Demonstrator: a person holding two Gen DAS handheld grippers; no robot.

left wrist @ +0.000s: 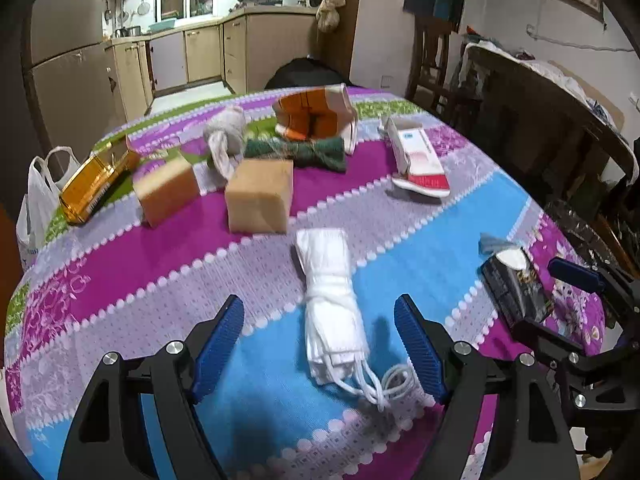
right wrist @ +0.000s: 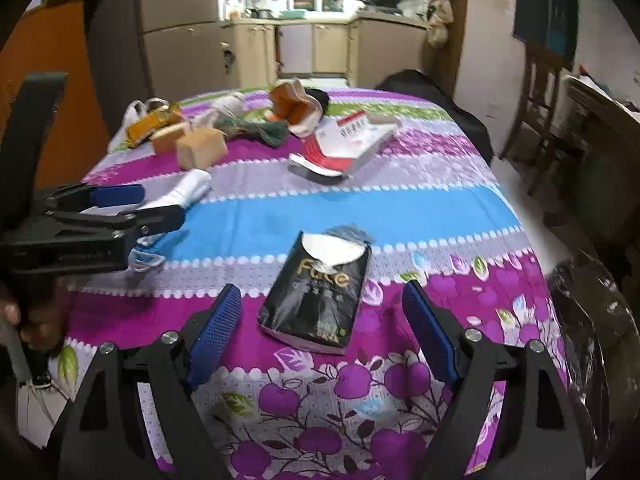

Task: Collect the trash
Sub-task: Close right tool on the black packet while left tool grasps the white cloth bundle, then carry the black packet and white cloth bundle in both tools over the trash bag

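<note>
- The left gripper (left wrist: 319, 350) is spread wide, holding nothing; its blue pads stand on either side of a bundle of white face masks (left wrist: 332, 308) lying on the tablecloth (left wrist: 140, 248), not touching it.
- The right gripper (right wrist: 322, 332) is likewise wide apart and empty, framing a black tissue pack (right wrist: 320, 296) with a white sheet poking from its top.
- Farther up the table lie two brown boxes (left wrist: 260, 196), a red-and-white carton (left wrist: 416, 156), an orange carton (left wrist: 316, 114), a gold box (left wrist: 96, 184) and a green bow tie (left wrist: 296, 152).
- A white plastic bag (left wrist: 40, 196) hangs at the far left edge of the table, seemingly the place for the trash.
- Judged step: lining up for a pick, nothing collected by either gripper yet.
- Next move calls for lowering until the pads straddle the item, then closing; the masks' loose ear loops could snag or trail.
</note>
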